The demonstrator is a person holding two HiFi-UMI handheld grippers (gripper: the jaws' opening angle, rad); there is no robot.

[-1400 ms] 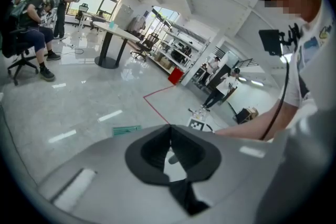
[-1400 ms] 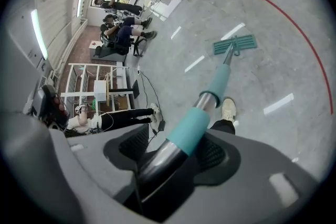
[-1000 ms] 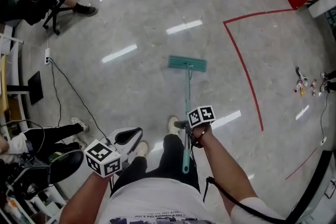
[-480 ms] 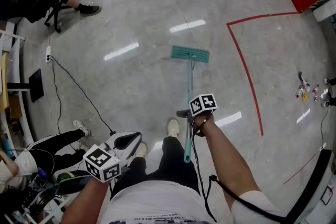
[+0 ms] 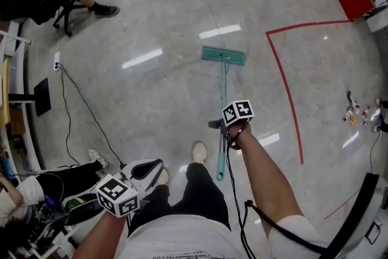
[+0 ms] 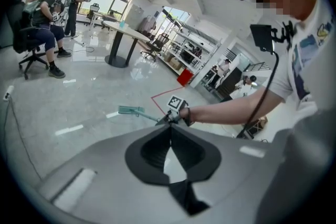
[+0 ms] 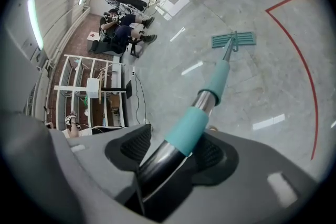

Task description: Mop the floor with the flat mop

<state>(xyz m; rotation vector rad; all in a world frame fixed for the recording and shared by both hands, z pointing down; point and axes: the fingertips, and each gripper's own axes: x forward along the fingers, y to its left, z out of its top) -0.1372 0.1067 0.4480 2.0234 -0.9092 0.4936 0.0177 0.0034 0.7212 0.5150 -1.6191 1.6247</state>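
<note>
While the right gripper pinches the flat mop by its handle, jaws just closing tighter on it, the mop's head lies flat on the floor at 12 o'clock from that gripper. Left gripper, at 7 o'clock, has jaws pressed together with nothing between them.

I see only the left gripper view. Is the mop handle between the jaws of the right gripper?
Observer: Yes, the right gripper has its jaws on the mop handle, where a teal sleeve meets bare metal; they have just closed slightly.
Operator: Where is its head?
Observer: The mop head lies flat on the floor, left of the red line, not touching it.
Operator: And the gripper I look through?
Observer: From above, the left gripper is near the person's shoe, apart from the mop handle.
</note>
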